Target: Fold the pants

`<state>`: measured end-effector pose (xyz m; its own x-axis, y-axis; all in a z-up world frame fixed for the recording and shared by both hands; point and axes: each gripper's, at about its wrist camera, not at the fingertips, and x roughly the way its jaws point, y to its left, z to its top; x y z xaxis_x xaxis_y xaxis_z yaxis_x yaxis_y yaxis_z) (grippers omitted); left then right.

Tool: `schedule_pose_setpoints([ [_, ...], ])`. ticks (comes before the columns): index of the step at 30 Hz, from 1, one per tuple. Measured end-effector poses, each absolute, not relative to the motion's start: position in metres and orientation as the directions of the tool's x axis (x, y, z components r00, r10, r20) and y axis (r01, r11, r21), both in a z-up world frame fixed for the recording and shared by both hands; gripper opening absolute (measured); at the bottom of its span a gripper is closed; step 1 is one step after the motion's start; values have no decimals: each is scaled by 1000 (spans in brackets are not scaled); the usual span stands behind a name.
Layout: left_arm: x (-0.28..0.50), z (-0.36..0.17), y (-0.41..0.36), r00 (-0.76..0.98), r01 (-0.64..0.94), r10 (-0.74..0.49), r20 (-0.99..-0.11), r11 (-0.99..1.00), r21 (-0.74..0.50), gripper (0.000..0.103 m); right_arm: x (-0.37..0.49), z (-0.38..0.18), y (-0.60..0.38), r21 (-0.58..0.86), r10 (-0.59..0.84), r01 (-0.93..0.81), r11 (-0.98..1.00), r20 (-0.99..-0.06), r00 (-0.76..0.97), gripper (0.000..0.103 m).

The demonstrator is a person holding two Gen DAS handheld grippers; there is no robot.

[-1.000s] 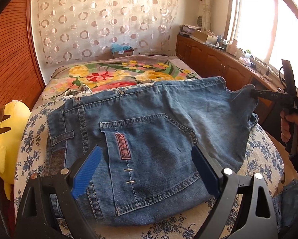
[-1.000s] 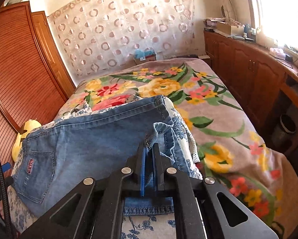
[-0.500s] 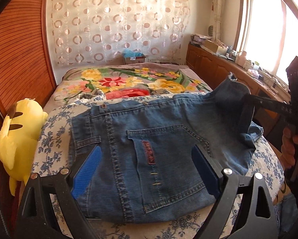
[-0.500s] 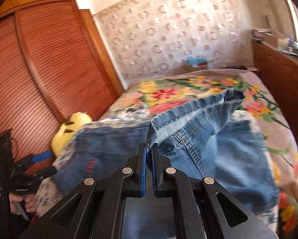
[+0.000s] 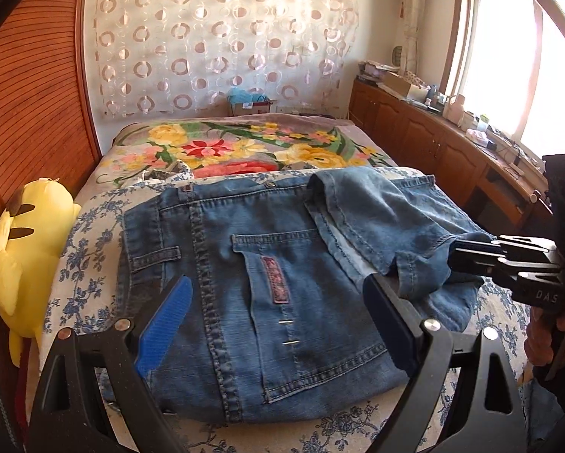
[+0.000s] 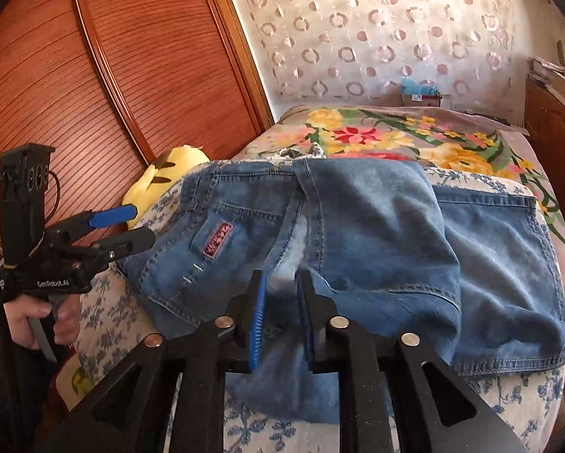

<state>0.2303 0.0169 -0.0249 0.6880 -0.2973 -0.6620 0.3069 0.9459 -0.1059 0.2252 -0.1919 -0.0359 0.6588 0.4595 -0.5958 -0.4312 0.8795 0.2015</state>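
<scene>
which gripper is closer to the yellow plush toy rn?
Left. The left gripper hovers open right beside the yellow plush toy at the jeans' pocket end; the right gripper sits open across the jeans at the folded leg.

— Left edge of the bed (image 5: pixel 93 207)?
— Blocked: yellow plush toy (image 5: pixel 25 241) wedged against the wardrobe (image 5: pixel 29 120).
— Far end?
— Open flowered blanket (image 5: pixel 244 147) beyond the jeans (image 5: pixel 263 283), until the box (image 5: pixel 250 105) against the wall.

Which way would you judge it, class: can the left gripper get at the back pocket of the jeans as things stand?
Probably yes. The left gripper hovers open right over the back pocket, which lies flat and uncovered; the folded-over leg sits further right.
</scene>
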Motion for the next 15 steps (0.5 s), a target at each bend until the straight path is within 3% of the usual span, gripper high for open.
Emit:
schedule_pose_setpoints([
  [4,232,-28,3,678,330,-312,-665,938,-105,93,218,-18,-201,192,453,-426,884,-576,680,23],
  [15,252,-31,-34,636,424,-411,-653,893,-150,89,219,-48,-197,155,367,-346,925,-595,715,27],
])
